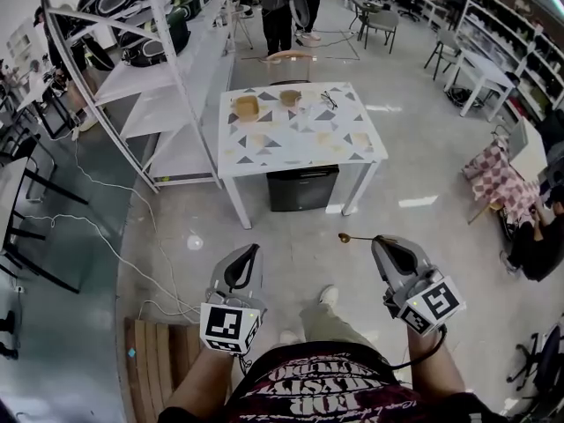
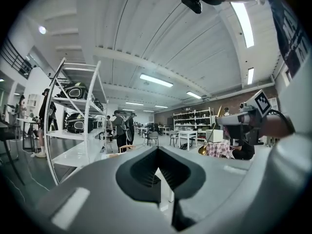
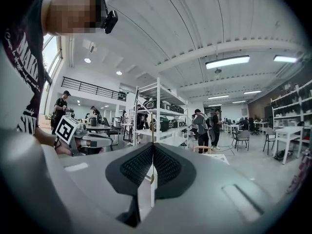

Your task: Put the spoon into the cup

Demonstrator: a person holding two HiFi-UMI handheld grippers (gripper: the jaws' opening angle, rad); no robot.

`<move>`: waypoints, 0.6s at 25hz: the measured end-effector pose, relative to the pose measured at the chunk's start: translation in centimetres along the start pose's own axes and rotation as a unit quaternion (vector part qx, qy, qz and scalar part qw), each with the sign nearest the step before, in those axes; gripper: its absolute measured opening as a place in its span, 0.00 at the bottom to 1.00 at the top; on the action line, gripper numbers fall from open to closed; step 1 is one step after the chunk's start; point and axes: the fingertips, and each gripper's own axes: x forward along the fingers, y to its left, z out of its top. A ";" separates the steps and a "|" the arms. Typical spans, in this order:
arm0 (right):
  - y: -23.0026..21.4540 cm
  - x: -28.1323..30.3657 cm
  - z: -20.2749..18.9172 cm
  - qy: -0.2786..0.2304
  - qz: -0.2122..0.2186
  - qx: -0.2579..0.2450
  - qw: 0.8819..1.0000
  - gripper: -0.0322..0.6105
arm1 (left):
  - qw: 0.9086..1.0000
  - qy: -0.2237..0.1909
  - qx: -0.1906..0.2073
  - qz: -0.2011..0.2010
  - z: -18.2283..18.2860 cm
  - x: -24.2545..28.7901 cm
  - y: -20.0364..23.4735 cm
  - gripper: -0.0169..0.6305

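Two grippers hang in front of me in the head view, well apart from the white patterned worktop (image 1: 300, 144) ahead. The right gripper (image 1: 381, 243) is clamped on the handle of a gold spoon (image 1: 363, 237). The spoon lies roughly level, its bowl pointing toward my left over the bare floor. The left gripper (image 1: 253, 254) has its jaws pressed together on nothing. On the worktop's far edge sit a wider wooden cup (image 1: 246, 107) and a smaller wooden cup (image 1: 290, 97); at this range I cannot tell which is the target. I judge the step in hand to be the carry: the spoon is grasped but nowhere near a cup. The next move calls for walking up to the worktop, bringing the spoon above a cup, tipping it bowl-down and opening the jaws. Only the head view shows the worktop top and the cups. The right gripper view shows what it cannot: the thin handle (image 3: 152, 130) pinched edge-on in the closed jaws. The left gripper view catches the spoon (image 2: 210, 133) from the side, hanging from the other gripper.
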 end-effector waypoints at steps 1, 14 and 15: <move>0.0 0.2 0.0 0.001 0.002 0.000 1.000 0.10 | 1.000 0.001 -0.001 0.001 0.0 0.0 0.0 0.03; -1.5 3.6 -1.0 0.019 0.037 0.033 0.999 0.10 | 0.999 0.015 -0.025 0.020 -1.4 2.7 1.0 0.03; -1.6 4.0 -1.3 0.021 0.041 0.038 0.998 0.10 | 0.999 0.018 -0.032 0.026 -1.6 3.0 1.3 0.03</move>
